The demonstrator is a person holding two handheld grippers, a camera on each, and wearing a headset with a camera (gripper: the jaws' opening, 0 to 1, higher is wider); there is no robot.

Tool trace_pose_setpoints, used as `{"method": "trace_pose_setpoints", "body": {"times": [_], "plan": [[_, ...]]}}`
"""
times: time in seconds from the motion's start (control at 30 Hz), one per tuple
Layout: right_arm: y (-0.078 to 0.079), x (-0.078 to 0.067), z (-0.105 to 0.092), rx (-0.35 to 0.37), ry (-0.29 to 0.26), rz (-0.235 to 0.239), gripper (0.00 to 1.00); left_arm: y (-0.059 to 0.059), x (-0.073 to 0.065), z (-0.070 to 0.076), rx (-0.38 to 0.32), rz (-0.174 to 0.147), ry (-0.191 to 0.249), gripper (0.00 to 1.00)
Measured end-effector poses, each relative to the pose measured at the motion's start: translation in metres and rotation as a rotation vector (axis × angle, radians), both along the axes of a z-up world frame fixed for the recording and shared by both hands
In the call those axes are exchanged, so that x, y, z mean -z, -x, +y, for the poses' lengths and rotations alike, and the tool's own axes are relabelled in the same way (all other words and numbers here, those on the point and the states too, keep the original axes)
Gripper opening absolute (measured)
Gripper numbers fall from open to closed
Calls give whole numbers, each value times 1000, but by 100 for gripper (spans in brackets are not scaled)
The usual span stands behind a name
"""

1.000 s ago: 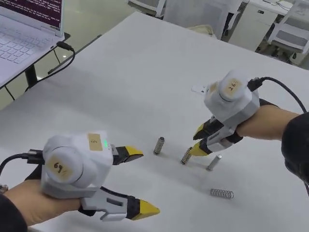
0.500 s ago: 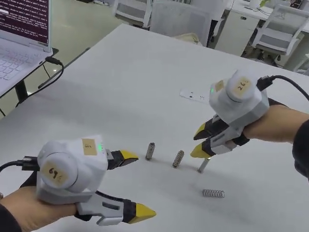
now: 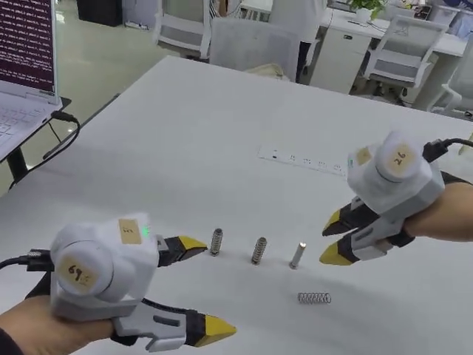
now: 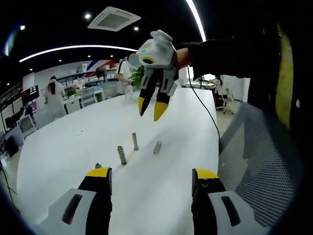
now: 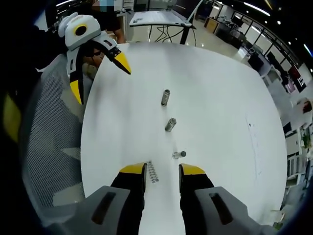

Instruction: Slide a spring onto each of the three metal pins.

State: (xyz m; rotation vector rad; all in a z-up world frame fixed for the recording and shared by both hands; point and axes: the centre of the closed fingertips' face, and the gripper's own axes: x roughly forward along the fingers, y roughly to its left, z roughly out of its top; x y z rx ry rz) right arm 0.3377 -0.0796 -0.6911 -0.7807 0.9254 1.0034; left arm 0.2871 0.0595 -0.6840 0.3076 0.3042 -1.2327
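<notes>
Three metal pins stand in a row on the white table (image 3: 185,133). The left pin (image 3: 216,241) and the middle pin (image 3: 259,251) each wear a spring, while the right pin (image 3: 297,255) is bare. A loose spring (image 3: 314,298) lies flat in front of the bare pin. My right gripper (image 3: 332,239) hovers open just right of the bare pin, holding nothing. In the right gripper view the loose spring (image 5: 152,172) lies just beyond my right gripper (image 5: 162,171), with the bare pin (image 5: 179,154) past it. My left gripper (image 3: 205,287) rests open at the near left, empty.
A white power strip (image 3: 303,159) lies farther back on the table. An open laptop (image 3: 22,74) sits on a stand at the far left, its cable hanging. Office chairs (image 3: 244,37) stand past the table's far edge.
My right gripper has let go of a spring on the middle pin and drawn back to the right. The head camera has shifted. My left gripper has barely moved.
</notes>
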Motion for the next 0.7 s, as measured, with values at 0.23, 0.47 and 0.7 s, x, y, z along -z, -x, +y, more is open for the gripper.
{"method": "trace_pose_setpoints", "body": {"times": [0.23, 0.47, 0.7], "plan": [[13, 19, -14, 30, -10, 28, 24, 3, -4, 0, -4, 0, -3, 62], [17, 46, -28, 53, -15, 60, 23, 6, -4, 2, -10, 0, -21, 61], [22, 69, -31, 50, -15, 96, 21, 6, -4, 4, -24, 3, -33, 61]]}}
